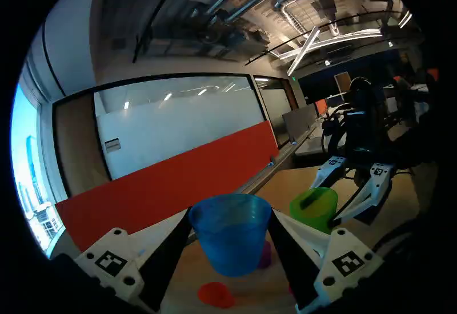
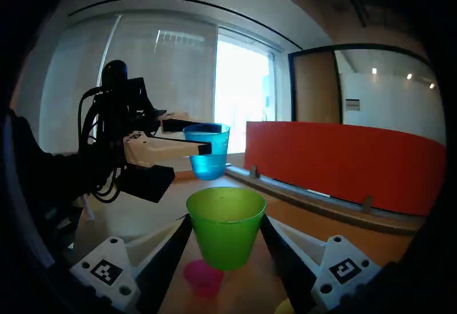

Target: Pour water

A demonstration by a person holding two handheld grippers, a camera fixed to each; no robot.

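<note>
A translucent blue plastic tumbler [image 1: 231, 240], tapered and smooth-walled, is clamped at mid-height between the fingers of the left gripper [image 1: 229, 225], which are drawn in against its two sides. It is held upright and raised off the light wooden bench [image 1: 285, 184]. A translucent green plastic tumbler [image 2: 227, 231] of the same tapered shape is gripped likewise by the right gripper [image 2: 225, 228], with both fingers pressed on its wall. In the right gripper view the blue tumbler is seen higher than and beyond the green one, with the two rims apart and open air between them. The far edge of the bench is bounded by a flat orange-red partition screen [image 2: 348, 162] set behind a grey rail [image 2: 297, 191], and a stretch of bare wood is left between that edge and the tumblers. Beneath the held tumblers a small pink plastic cup [image 2: 204, 277] is stood on the bench, and a small orange-red round piece [image 1: 216, 294] is seen lying near it. Whether water is held in either tumbler cannot be told, since no liquid line can be made out through the tinted walls.
</note>
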